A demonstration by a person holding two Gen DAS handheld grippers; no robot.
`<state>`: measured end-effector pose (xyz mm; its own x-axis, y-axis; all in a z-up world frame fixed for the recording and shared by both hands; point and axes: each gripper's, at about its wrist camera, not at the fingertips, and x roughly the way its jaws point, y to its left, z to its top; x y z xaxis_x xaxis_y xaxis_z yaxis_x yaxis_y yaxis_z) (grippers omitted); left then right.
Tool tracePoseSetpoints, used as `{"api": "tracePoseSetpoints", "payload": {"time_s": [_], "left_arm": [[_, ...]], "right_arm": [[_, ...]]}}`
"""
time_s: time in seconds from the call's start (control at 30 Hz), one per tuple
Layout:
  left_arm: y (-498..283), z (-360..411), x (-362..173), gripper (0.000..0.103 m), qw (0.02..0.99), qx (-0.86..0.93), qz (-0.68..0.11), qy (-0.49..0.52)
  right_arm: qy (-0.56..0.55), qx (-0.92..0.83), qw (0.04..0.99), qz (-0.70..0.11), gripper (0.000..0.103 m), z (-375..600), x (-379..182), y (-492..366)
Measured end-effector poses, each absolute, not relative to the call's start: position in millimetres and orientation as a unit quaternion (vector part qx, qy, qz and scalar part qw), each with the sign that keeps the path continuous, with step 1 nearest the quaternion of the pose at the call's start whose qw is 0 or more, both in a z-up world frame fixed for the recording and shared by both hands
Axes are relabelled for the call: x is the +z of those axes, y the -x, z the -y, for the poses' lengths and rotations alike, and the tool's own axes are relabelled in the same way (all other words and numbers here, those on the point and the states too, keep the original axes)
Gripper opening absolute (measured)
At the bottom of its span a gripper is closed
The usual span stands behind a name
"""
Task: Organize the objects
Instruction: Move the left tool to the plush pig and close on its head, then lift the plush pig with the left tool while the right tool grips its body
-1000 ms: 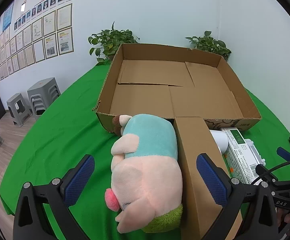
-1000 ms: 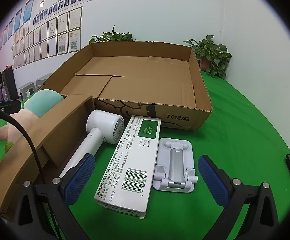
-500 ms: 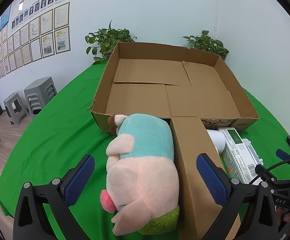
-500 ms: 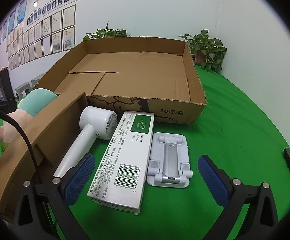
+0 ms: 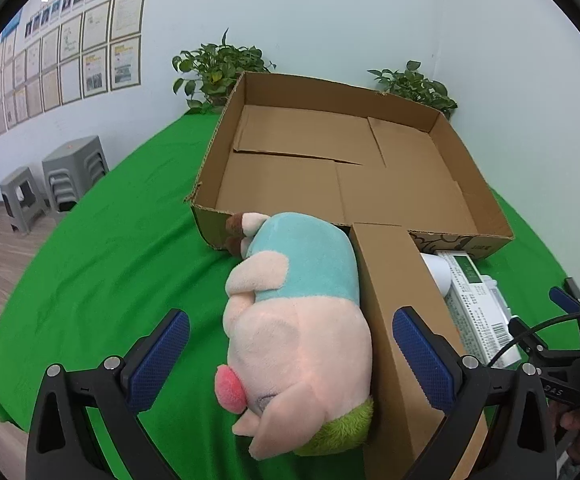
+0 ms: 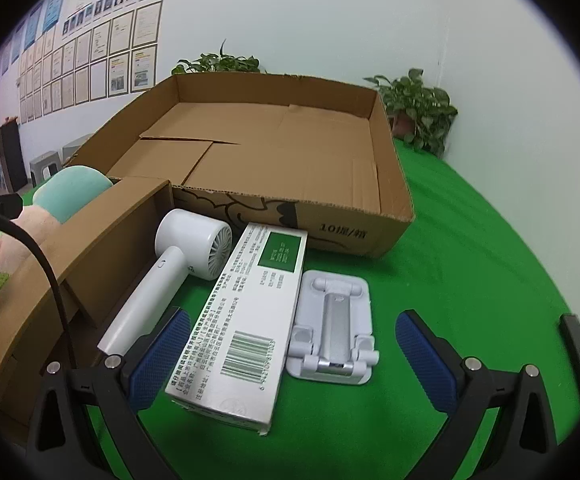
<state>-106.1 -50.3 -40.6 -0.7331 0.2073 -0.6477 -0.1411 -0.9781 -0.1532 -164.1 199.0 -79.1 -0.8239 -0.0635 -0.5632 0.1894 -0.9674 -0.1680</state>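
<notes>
Your left tongs [image 5: 290, 356] stood wide around the pink-and-teal plush pig [image 5: 302, 320] on the green table [image 5: 110, 264] — holding nothing. Your right tongs [image 6: 292, 360] gaped empty over the white-and-green carton [image 6: 250, 320]; the open cardboard box [image 6: 274, 152] lay at twelve o'clock.

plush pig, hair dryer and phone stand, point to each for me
plush pig [image 5: 302, 332]: left wrist view, on its pink body.
hair dryer [image 6: 194, 240]: right wrist view, on its round head.
phone stand [image 6: 334, 320]: right wrist view, on its grey centre strip.
</notes>
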Motion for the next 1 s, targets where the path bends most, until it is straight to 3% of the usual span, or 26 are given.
{"api": "tracePoseSetpoints", "payload": {"time_s": [0.23, 0.5, 0.7, 0.73, 0.77, 1.0], "left_arm": [[107, 59, -44, 0.099, 0.109, 0.924, 0.05, 0.364], [97, 79, -16, 0.1, 0.132, 0.925, 0.066, 0.349], [107, 85, -51, 0.098, 0.153, 0.894, 0.124, 0.402], [109, 85, -59, 0.09, 0.158, 0.889, 0.133, 0.409], [110, 86, -67, 0.075, 0.163, 0.882, 0.143, 0.419], [97, 104, -82, 0.052, 0.178, 0.882, 0.174, 0.401]], "right_arm": [[-0.184, -0.943, 0.076, -0.269, 0.102, -194, -52, 144], [-0.064, -0.905, 0.299, -0.296, 0.102, -166, 45, 92], [-0.042, -0.841, 0.483, -0.239, 0.102, -142, 93, 68], [-0.048, -0.833, 0.501, -0.229, 0.102, -137, 94, 68], [-0.052, -0.827, 0.514, -0.223, 0.102, -132, 93, 69], [-0.114, -0.808, 0.545, -0.191, 0.102, -94, 76, 103]]}}
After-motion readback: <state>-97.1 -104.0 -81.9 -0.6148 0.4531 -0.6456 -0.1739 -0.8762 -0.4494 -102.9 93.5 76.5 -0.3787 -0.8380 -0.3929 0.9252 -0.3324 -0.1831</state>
